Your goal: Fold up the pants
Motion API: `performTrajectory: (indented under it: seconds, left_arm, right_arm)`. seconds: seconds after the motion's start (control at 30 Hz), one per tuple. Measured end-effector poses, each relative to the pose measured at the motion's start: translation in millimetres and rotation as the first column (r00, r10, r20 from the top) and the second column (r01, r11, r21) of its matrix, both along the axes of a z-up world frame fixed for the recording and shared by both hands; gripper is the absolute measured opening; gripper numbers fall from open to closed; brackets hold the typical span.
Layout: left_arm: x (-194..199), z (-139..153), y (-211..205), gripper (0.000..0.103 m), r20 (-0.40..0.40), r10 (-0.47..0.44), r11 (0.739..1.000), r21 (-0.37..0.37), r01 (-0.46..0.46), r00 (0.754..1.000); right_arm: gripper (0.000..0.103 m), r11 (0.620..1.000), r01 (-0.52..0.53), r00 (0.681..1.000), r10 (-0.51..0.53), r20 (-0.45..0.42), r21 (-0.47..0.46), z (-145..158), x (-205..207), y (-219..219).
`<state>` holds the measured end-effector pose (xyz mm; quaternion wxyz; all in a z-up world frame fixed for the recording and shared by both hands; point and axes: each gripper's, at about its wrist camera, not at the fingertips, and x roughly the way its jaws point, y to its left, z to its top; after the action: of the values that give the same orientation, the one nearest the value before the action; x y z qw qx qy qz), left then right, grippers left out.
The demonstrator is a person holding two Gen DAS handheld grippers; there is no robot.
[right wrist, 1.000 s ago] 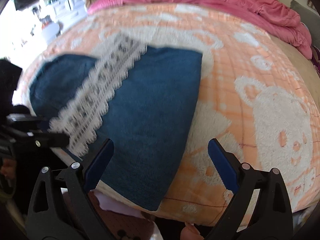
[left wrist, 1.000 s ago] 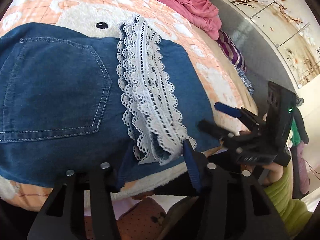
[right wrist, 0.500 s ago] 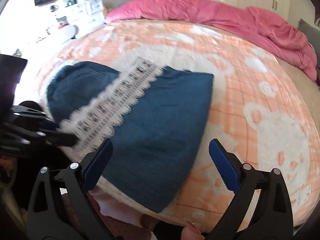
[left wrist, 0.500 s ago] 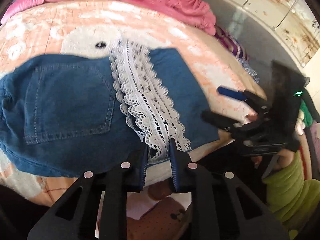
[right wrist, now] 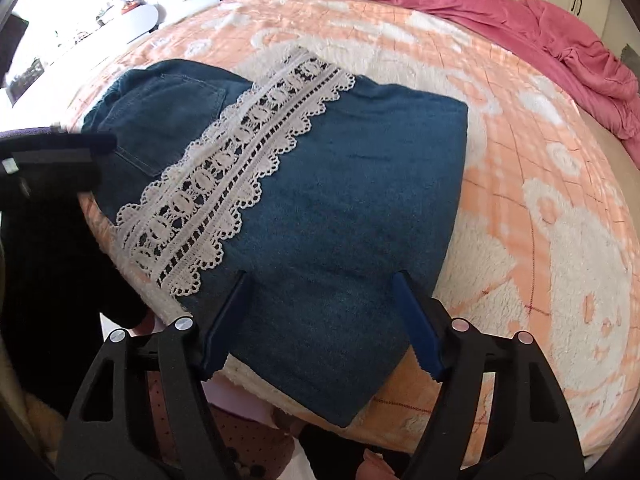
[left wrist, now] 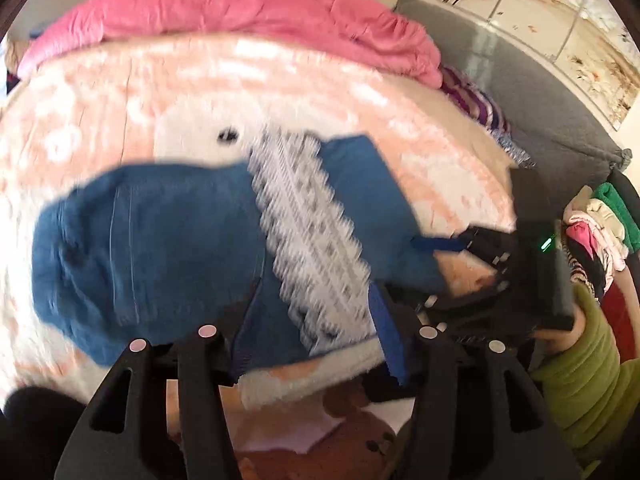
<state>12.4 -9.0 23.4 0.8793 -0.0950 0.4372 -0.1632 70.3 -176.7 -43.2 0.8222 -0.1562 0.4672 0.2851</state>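
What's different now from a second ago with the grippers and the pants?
The left gripper pinched the lace hem, then its jaws reopened and let go as it pulled back. The right gripper slid over the pants, its jaws partly closing but not gripping. The pants stay folded on the blanket.

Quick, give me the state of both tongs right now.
Left tongs: open, just been opening, over the lace trim, gripping nothing.
Right tongs: open, just been closing, over the denim pants, not gripping.

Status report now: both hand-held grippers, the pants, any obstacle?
Left hand-held gripper open, just widened, empty. Right hand-held gripper open, just narrowed, over folded denim pants. No obstacle seen.
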Motion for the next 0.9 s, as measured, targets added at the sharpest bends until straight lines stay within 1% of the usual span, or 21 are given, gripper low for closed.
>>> performTrajectory:
  seconds: [0.1,0.2,0.23,0.27,0.3,0.4,0.47,0.57,0.67,0.7,0.77,0.83,0.9]
  left_arm:
    - [10.8,1.6,-11.6,0.052,0.031,-0.029,1.000,-0.001,0.029,0.999]
    - [21.9,-8.3,-26.7,0.052,0.011,-0.046,0.999,0.008,0.046,0.999]
    - [23.3,-13.2,-30.9,0.052,0.010,-0.049,0.998,0.035,0.049,0.999]
    - [27.0,-19.8,-36.5,0.052,0.002,-0.047,0.995,0.089,0.047,0.999]
    - [25.8,-25.7,-36.9,0.052,-0.002,-0.048,0.992,0.115,0.048,0.999]
    - [25.5,-45.2,-26.7,0.052,-0.051,-0.024,0.988,0.152,0.031,0.998]
    - [24.7,-52.3,-23.8,0.053,-0.050,-0.020,0.988,0.150,0.027,0.999]
    - [24.6,-52.8,-22.9,0.054,-0.038,-0.022,0.988,0.153,0.027,0.999]
    - [22.0,-50.0,-20.2,0.054,-0.038,-0.013,0.990,0.138,0.018,0.999]
    - [20.6,-48.5,-19.5,0.054,-0.037,-0.010,0.990,0.137,0.015,0.999]
    - [16.1,-44.0,-16.4,0.060,-0.026,-0.001,0.990,0.143,0.005,1.000]
    - [13.0,-36.8,-13.2,0.064,-0.010,0.011,0.989,0.148,-0.009,1.000]
    - [9.9,-29.9,-8.6,0.065,0.004,0.023,0.989,0.147,-0.023,1.000]
  right_arm:
    - [0.066,1.000,-0.002,1.000,0.001,-0.008,-0.005,-2.2,-0.2,0.2]
    - [0.066,1.000,0.006,1.000,-0.005,-0.024,0.024,-1.4,1.2,-4.3]
    - [0.066,0.999,0.009,1.000,-0.008,-0.028,0.032,-1.1,1.6,-5.7]
    - [0.066,0.999,0.009,0.999,-0.008,-0.031,0.037,-0.7,2.6,-6.8]
    - [0.066,0.999,0.010,0.999,-0.009,-0.034,0.040,-0.8,3.0,-7.2]
    - [0.068,0.999,0.008,0.999,-0.006,-0.041,0.046,-0.9,4.1,-7.0]
    - [0.069,0.999,0.006,0.999,-0.004,-0.042,0.042,-0.9,4.6,-6.4]
    - [0.072,0.999,0.001,0.999,0.001,-0.046,0.041,-0.5,4.7,-5.3]
    - [0.074,0.998,0.001,0.999,0.001,-0.047,0.055,1.7,5.2,-4.6]
    - [0.074,0.998,0.005,0.999,-0.003,-0.038,0.068,4.8,5.2,-6.5]
    - [0.074,0.992,0.020,1.000,-0.018,-0.011,0.123,14.8,4.0,-12.6]
    - [0.074,0.979,0.058,0.998,-0.062,0.017,0.193,26.3,6.3,-24.5]
    - [0.074,0.966,0.103,0.993,-0.114,0.030,0.235,32.6,10.2,-35.0]
